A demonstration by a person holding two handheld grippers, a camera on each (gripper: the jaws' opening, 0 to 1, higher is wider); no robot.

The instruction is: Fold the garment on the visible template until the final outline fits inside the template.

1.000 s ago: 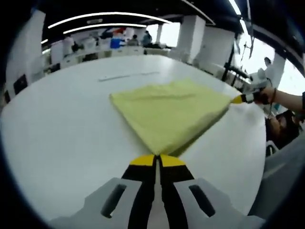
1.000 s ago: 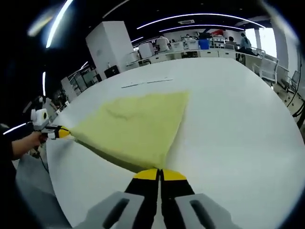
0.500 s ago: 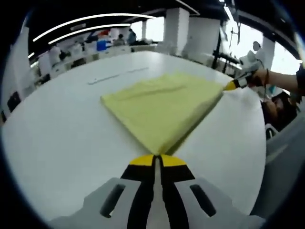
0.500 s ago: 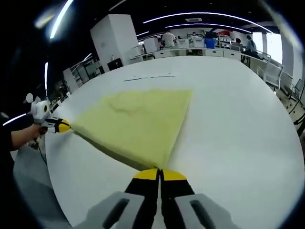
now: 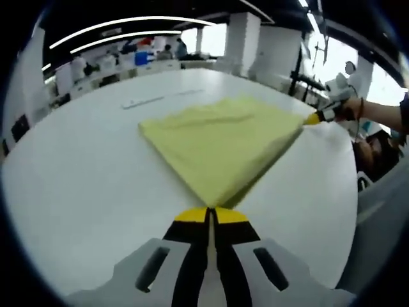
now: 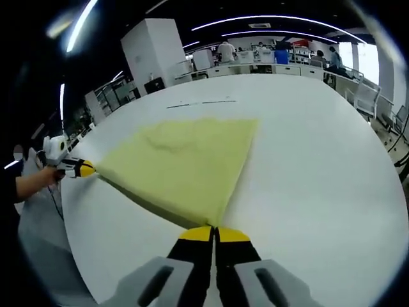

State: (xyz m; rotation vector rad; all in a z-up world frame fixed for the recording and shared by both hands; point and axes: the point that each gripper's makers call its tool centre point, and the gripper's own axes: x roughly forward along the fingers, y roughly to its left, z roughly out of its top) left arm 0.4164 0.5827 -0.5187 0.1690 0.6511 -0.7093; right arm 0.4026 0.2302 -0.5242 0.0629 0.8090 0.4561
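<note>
Tool jaws first: in the left gripper view the left tool (image 5: 209, 213), grey with black arms and yellow tips, rises from the bottom centre with its jaws pressed together on the near corner of the folded pale yellow cloth garment (image 5: 223, 144). From that corner the garment spreads toward the upper middle of the frame as a flat, roughly triangular shape on the round white table (image 5: 83, 179). At the far right tip of the cloth the right tool (image 5: 317, 117) pinches the other corner, held by a person's hand (image 5: 350, 110) at the right edge.

In the right gripper view the right tool (image 6: 213, 231) stands at the bottom centre, jaws likewise closed on a garment (image 6: 185, 163) corner. The cloth fans toward the upper left, and the left tool (image 6: 82, 169) grips its tip at the left edge of the frame. A thin dark line (image 6: 201, 102) is marked on the table (image 6: 319, 160) beyond the cloth, near the upper middle.
</note>
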